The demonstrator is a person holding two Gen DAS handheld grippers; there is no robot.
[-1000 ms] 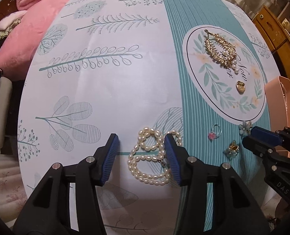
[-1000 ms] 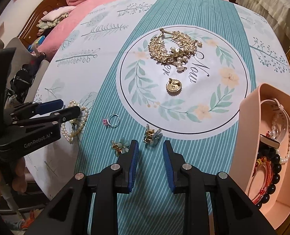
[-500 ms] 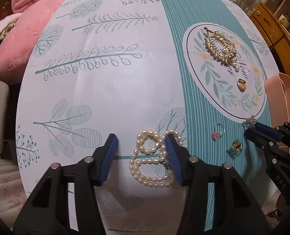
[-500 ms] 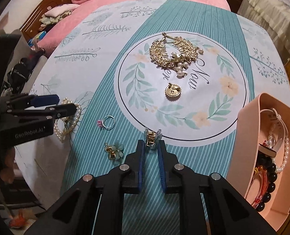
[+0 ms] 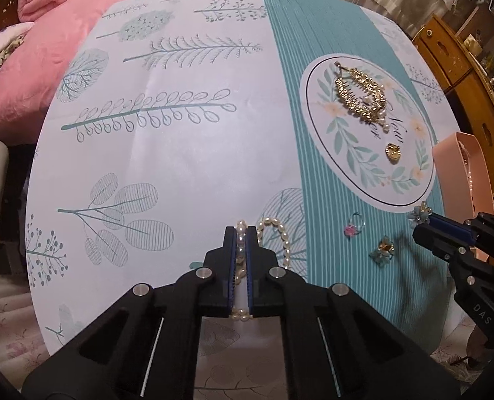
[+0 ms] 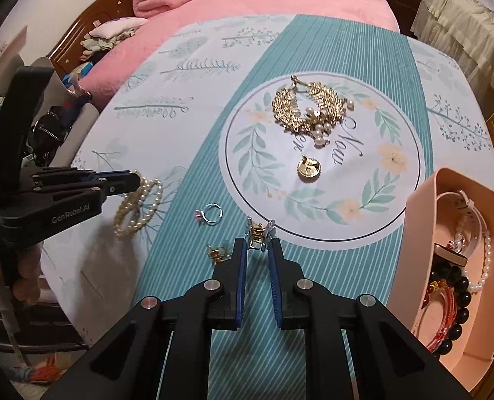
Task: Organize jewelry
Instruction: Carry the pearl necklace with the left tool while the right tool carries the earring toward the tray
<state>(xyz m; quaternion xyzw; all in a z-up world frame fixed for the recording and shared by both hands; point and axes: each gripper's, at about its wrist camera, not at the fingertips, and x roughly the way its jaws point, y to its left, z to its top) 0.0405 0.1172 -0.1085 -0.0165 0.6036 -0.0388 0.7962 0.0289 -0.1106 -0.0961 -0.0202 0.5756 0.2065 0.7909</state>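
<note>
My left gripper (image 5: 246, 233) is shut on the white pearl bracelet (image 5: 277, 230), which hangs from its tips in the right wrist view (image 6: 140, 206). My right gripper (image 6: 257, 250) has its jaws narrowly apart just behind a small blue and gold hair claw (image 6: 257, 233); the claw sits at its tips (image 5: 420, 215) in the left wrist view. A second small flower clip (image 6: 218, 253), a silver ring with a pink stone (image 6: 210, 215), a gold brooch (image 6: 308, 168) and a gold pearl hair comb (image 6: 310, 113) lie on the cloth.
A pink oval tray (image 6: 423, 206) at the right holds several bracelets and a pearl strand. The table edge runs along the left and front. A pink bed (image 6: 280, 0) lies behind. A wooden cabinet (image 5: 463, 76) stands at the right.
My left gripper has closed on the pearl bracelet and lifted it. My right gripper's jaws have opened a little around the hair claw's near end.
</note>
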